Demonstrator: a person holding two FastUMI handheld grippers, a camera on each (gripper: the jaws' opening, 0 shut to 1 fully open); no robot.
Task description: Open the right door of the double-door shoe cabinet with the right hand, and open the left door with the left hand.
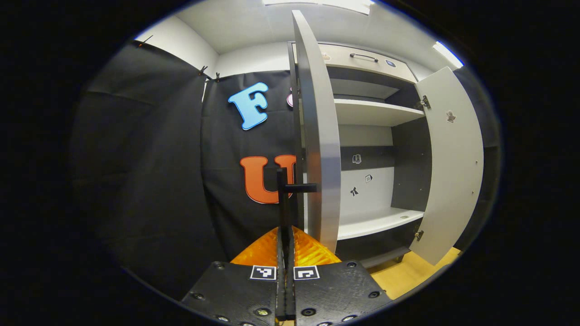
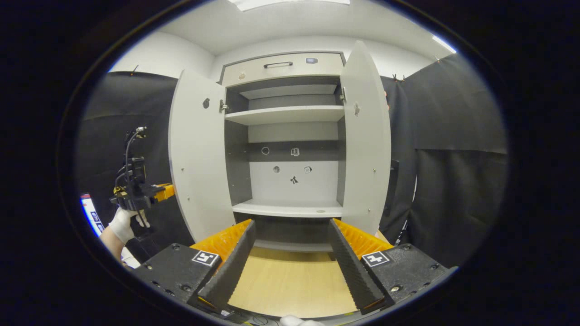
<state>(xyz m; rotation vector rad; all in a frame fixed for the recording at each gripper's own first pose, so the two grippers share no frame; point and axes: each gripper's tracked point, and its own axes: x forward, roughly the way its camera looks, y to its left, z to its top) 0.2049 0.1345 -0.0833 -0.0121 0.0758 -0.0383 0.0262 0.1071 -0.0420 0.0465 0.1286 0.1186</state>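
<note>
My left gripper (image 1: 285, 253) pinches the left door (image 1: 319, 136) handle (image 1: 283, 199); right gripper (image 2: 290, 262) spread, right door (image 2: 367, 136) open. Next: release.

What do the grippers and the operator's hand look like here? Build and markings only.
Right gripper: two black bolted plates, each with a square black-and-white fiducial tag, orange ribbed parts behind long ridged fingers. Left gripper: same black plates, paired tags, orange ribbing. Seen from the right gripper view, it is a black unit with orange, looping black cables on top, held by a white-gloved hand.
</note>
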